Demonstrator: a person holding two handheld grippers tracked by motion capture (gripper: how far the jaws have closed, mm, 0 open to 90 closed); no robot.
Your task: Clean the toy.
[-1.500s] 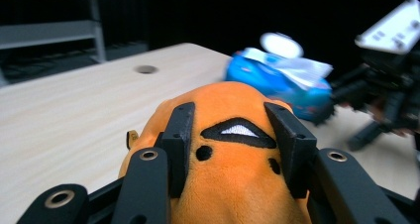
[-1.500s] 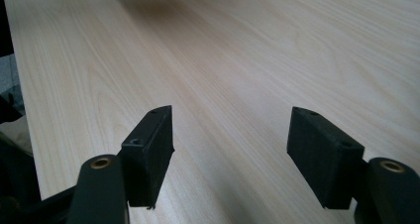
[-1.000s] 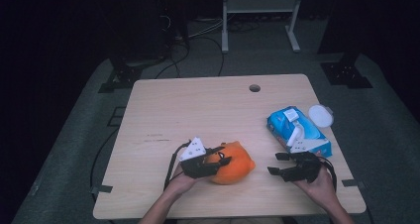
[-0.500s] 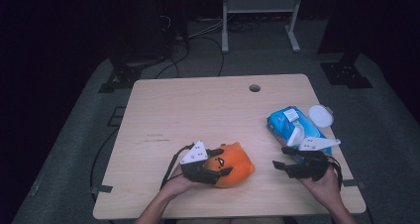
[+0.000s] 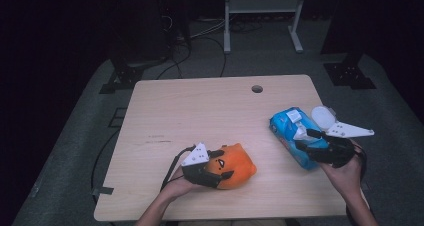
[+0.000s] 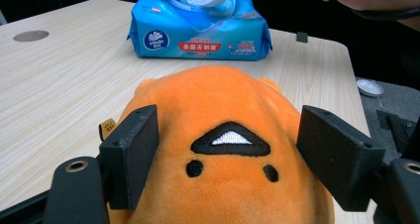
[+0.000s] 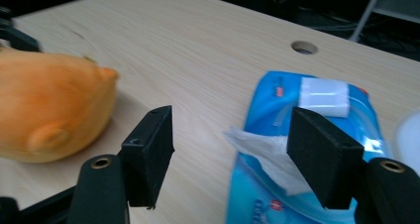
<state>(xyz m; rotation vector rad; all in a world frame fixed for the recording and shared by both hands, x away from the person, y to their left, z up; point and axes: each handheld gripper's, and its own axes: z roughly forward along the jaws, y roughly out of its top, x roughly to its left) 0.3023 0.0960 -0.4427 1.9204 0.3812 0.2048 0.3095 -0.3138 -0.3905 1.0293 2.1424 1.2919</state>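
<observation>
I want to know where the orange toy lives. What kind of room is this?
Probably a lab or recording studio, not a home. A lone wooden table stands on grey mats, dark all around. Cables trail over the floor behind it, beside a metal stand. The orange plush toy looks like a prop.

Desk [image 5: 200, 111]: far half and 9 o'clock side bare, open passage. Orange plush [image 5: 235, 165] blocks near centre at 6 o'clock; left gripper [image 5: 214, 167] jaws flank it, apart. Blue wipes pack [image 5: 290, 131] obstructs 3 o'clock side, tissue raised from top; right gripper [image 5: 312, 142] over pack. Clear lane between plush and pack. Cable hole [image 5: 257, 89] at 1 o'clock.
</observation>
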